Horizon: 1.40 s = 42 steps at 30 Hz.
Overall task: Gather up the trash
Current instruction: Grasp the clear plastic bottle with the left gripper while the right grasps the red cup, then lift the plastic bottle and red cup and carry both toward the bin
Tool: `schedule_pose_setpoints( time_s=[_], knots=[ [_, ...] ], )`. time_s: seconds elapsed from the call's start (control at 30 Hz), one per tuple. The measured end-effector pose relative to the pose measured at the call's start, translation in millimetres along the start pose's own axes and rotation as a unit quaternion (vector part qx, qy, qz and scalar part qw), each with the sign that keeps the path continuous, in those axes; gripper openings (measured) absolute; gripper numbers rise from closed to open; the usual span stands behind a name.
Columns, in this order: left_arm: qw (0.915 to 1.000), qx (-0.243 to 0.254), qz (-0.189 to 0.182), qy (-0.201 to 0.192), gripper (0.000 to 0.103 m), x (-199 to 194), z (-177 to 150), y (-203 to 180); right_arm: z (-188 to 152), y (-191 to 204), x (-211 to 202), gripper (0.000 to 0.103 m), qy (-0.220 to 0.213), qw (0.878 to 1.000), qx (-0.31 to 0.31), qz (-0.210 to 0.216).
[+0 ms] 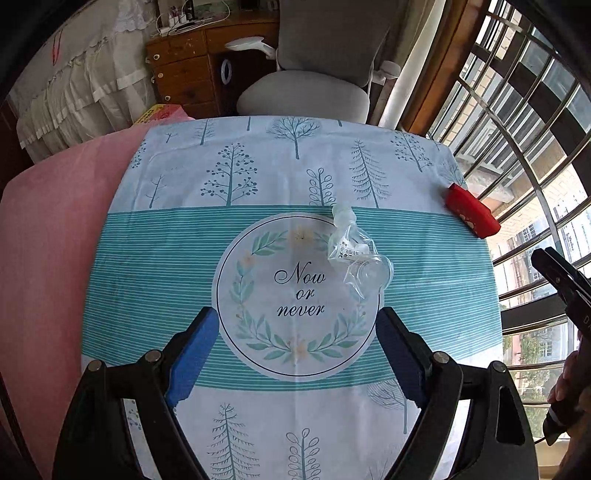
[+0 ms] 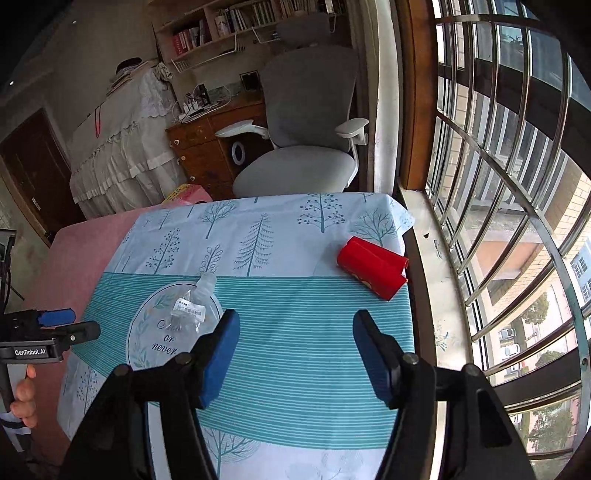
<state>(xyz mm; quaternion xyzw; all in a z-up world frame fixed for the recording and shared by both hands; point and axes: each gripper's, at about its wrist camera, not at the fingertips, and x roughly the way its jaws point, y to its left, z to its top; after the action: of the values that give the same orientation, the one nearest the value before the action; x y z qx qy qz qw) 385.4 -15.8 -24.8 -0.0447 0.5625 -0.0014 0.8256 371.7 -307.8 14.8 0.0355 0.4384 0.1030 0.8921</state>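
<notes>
Left wrist: crumpled plastic bottle (image 1: pixel 354 251) beyond left claw (image 1: pixel 297 321).

Setting: home bedroom/study. Evidence: wooden desk with drawers (image 2: pixel 207 147), grey office chair (image 2: pixel 306 147), bookshelf (image 2: pixel 236 18), lace-covered furniture (image 2: pixel 122 147), barred window (image 2: pixel 517 184), tree-print tablecloth (image 2: pixel 295 229).

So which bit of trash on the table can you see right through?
The crumpled plastic bottle in the middle of the cloth. It is clear, so the stripes show through it. The red box near the window edge is solid.
</notes>
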Motion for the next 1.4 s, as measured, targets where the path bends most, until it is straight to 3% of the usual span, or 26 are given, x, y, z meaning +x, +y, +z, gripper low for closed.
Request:
schedule_pose_setpoints(
  time_s=[0.3,0.53,0.7,0.73,0.77,0.97,1.03,1.2,1.4],
  knots=[
    [0.997,-0.033,0.0,0.07,0.085,75,52,-9,57,-61,97,0.073,0.068,0.994,-0.085,0.01],
    [0.9927,-0.05,-0.008,0.109,0.085,117,71,-7,62,-76,169,0.074,0.136,0.977,-0.163,-0.005],
    [0.9888,-0.048,-0.011,0.141,0.075,142,70,-14,53,-76,190,0.074,0.164,0.971,-0.175,0.004],
    [0.988,-0.049,-0.016,0.145,0.075,145,69,-15,52,-76,193,0.072,0.17,0.97,-0.173,0.01],
    [0.9877,-0.054,-0.027,0.144,0.074,146,68,-16,49,-75,193,0.06,0.174,0.97,-0.167,0.021],
    [0.9838,-0.063,-0.055,0.159,0.074,153,66,-22,42,-67,187,0.023,0.179,0.972,-0.143,0.05],
    [0.9829,-0.064,-0.061,0.162,0.073,154,66,-25,39,-62,184,0.021,0.181,0.973,-0.134,0.058],
    [0.9808,-0.06,-0.083,0.166,0.052,156,72,-38,24,-49,173,0.02,0.186,0.973,-0.107,0.081],
    [0.9762,-0.025,-0.076,0.202,0.037,162,83,-73,1,-26,160,0.019,0.198,0.97,-0.08,0.117]
  ],
)
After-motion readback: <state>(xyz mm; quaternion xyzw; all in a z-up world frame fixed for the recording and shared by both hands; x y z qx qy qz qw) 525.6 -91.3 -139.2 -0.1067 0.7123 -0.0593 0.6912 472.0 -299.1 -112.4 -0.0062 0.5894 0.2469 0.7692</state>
